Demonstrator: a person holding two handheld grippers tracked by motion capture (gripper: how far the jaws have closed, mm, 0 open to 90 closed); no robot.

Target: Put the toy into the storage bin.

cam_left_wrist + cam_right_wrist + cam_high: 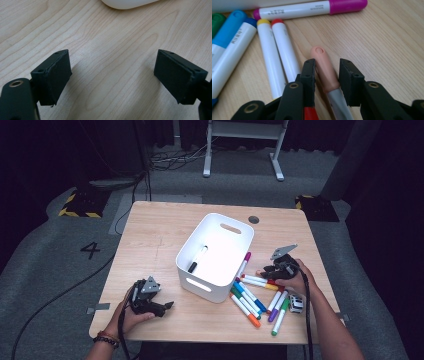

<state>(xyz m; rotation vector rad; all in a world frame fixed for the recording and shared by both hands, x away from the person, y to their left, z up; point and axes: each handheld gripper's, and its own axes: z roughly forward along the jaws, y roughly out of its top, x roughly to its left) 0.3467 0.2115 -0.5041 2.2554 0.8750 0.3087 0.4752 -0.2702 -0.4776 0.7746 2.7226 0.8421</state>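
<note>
Peach-capped marker (323,68) lies flat on the tabletop (387,45) between the jaws of the right claw (326,75), its cap end pointing away from the camera in the right gripper view. The jaws stand close on either side of the cap; the one at the left of that view looks to be against it, while a thin gap shows at the other, so the marker is framed but not yet pinched. No lift is visible: the marker's grey barrel rests on the wood.

Just beside it lie a red-capped marker (284,52) and a yellow-capped marker (268,57), side by side and touching. A magenta-capped marker (312,8) lies crosswise beyond them, and blue-capped ones (229,37) sit further off.

From the high view, the right claw (265,272) is at the near right part of the tabletop, reaching into the loose spread of markers (250,300) just beside the white bin (200,285). One black marker (197,258) lies inside the bin.

Over on the near left, the left claw (167,306) rests low over bare wood, well apart from the markers. Its jaws are spread wide with nothing between them in the left gripper view, the bin's rounded corner (127,3) ahead.
</note>
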